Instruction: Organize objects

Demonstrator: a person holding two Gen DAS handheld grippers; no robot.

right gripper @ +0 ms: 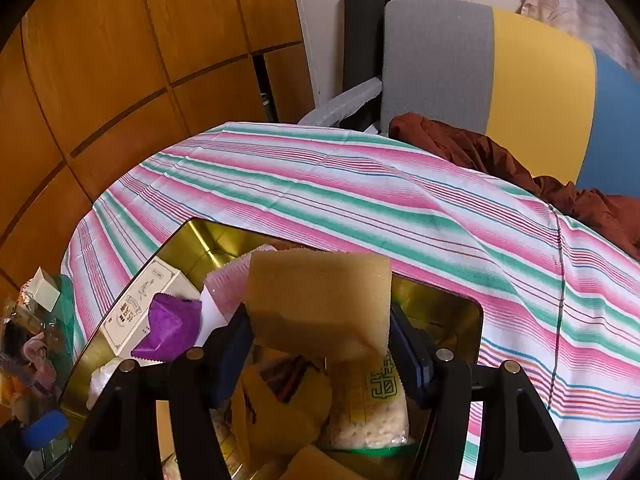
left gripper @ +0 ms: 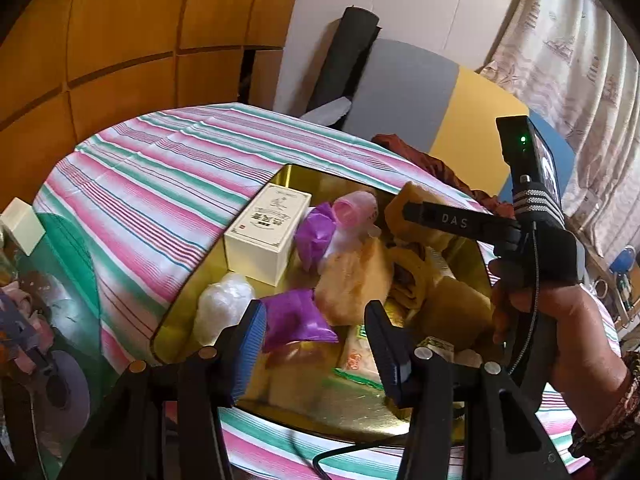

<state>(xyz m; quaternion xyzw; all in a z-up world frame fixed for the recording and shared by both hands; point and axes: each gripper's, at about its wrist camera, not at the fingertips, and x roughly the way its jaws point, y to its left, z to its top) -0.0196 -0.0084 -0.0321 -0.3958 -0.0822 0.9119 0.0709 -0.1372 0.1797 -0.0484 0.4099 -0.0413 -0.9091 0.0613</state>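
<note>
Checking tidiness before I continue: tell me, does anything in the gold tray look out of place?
Yes. The packets in the gold tray lie jumbled, overlapping at angles. Only the white box sits squarely. The right claw holds a tan packet above the heap.

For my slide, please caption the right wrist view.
Right gripper holds a tan packet over the gold tray.

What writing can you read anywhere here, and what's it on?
"DAS": on a finger of the right gripper, left wrist view.
White box: ornate label, too blurred to read.
Rice snack packet: large green characters, not legible.
Orange-printed packet: blurred.
</note>
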